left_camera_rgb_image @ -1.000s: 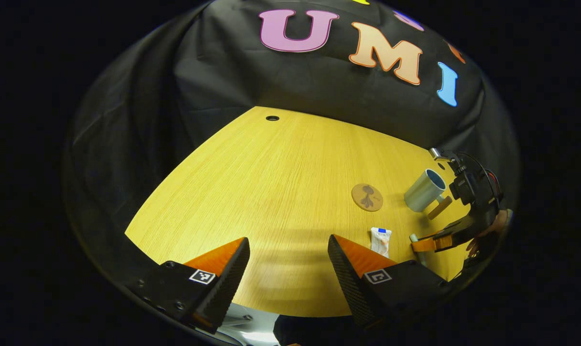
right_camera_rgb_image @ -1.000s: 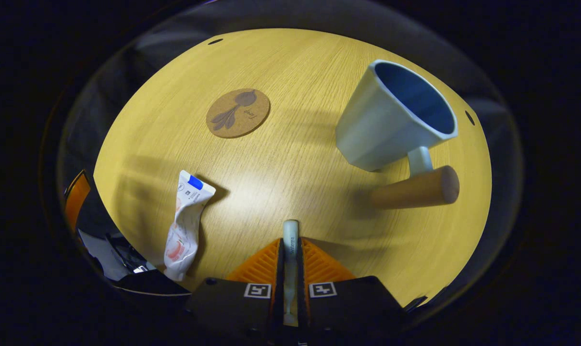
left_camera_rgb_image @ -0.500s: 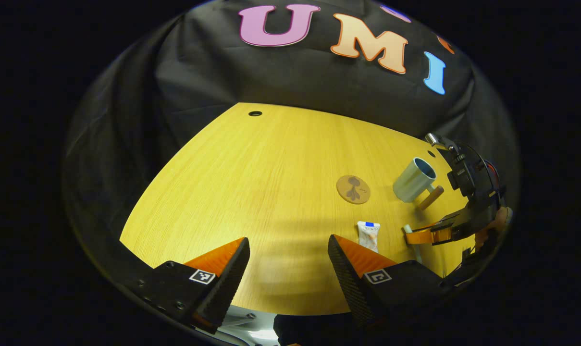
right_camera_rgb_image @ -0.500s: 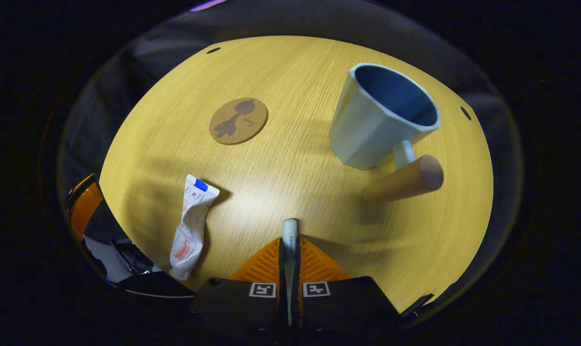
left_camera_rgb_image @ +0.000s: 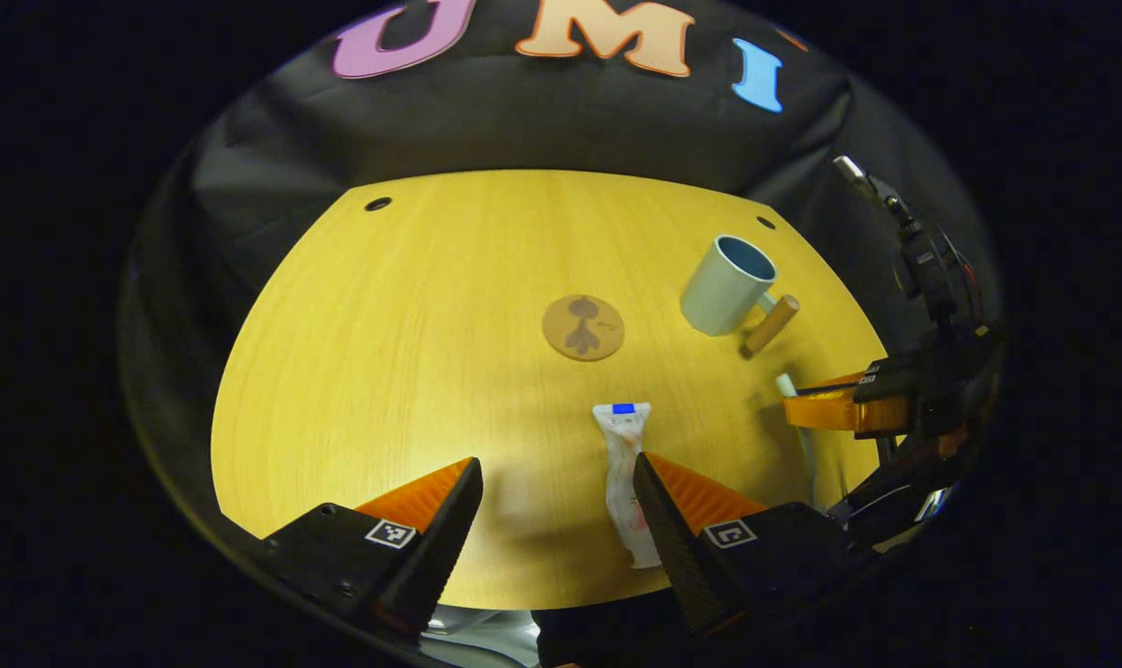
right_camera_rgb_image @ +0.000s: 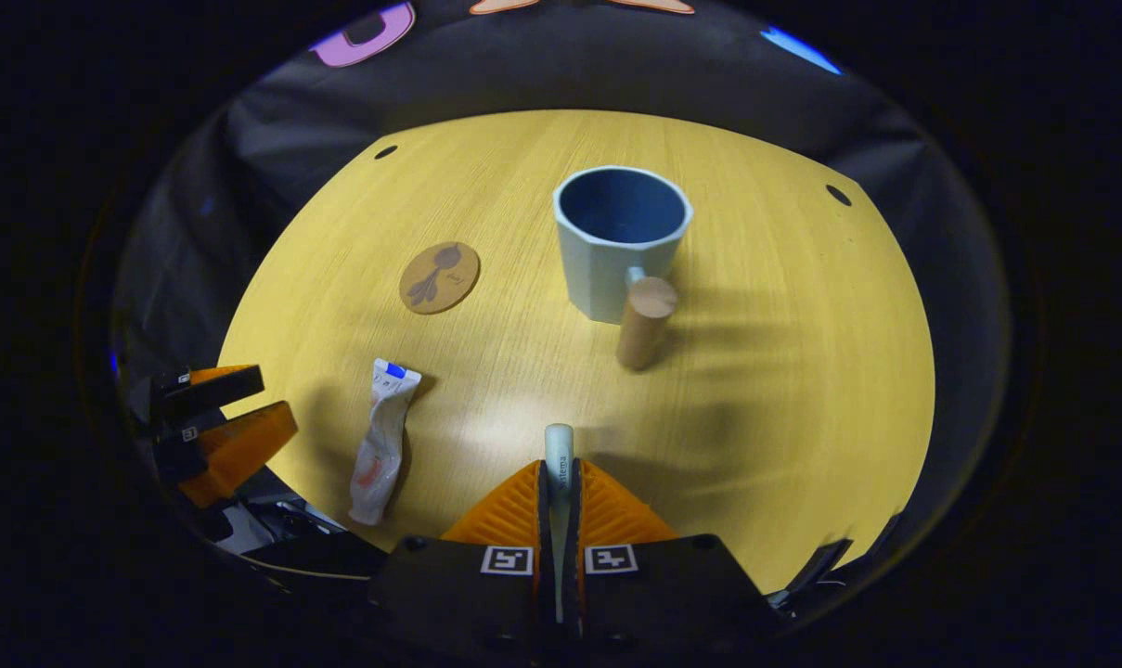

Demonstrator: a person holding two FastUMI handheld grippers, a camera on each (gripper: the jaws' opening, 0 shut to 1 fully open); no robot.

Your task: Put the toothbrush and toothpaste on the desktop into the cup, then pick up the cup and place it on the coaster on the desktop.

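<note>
Currently the right claw [right_camera_rgb_image: 560, 482] is clamped on the toothbrush [right_camera_rgb_image: 559, 443], both fingers pressing its handle, the pale end poking out past the fingertips above the desk [right_camera_rgb_image: 783, 371]. Straight ahead in the right gripper view: cup [right_camera_rgb_image: 621, 237] upright on the desk, blue inside, wooden handle [right_camera_rgb_image: 644, 320] pointing back toward the claw. Cup holds nothing visible. Coaster [right_camera_rgb_image: 439, 276] lies flat to the left of the cup, apart from it. Toothpaste [right_camera_rgb_image: 381, 441] lies crumpled on the desk nearer than the coaster, left of the right claw.

Left claw [left_camera_rgb_image: 556, 506] is wide open, gripping nothing, fingers spread above the near desk edge. In the left gripper view the toothpaste [left_camera_rgb_image: 624, 473] lies just beside the inner edge of the claw's right-hand finger; contact cannot be told. Coaster [left_camera_rgb_image: 583, 327] sits beyond the tube, cup [left_camera_rgb_image: 728, 283] farther right with its handle toward the right claw [left_camera_rgb_image: 802, 408], which shows at the right rim with the toothbrush [left_camera_rgb_image: 789, 388] in it. Left claw [right_camera_rgb_image: 222, 422] also shows at the left rim of the right gripper view, open.
</note>
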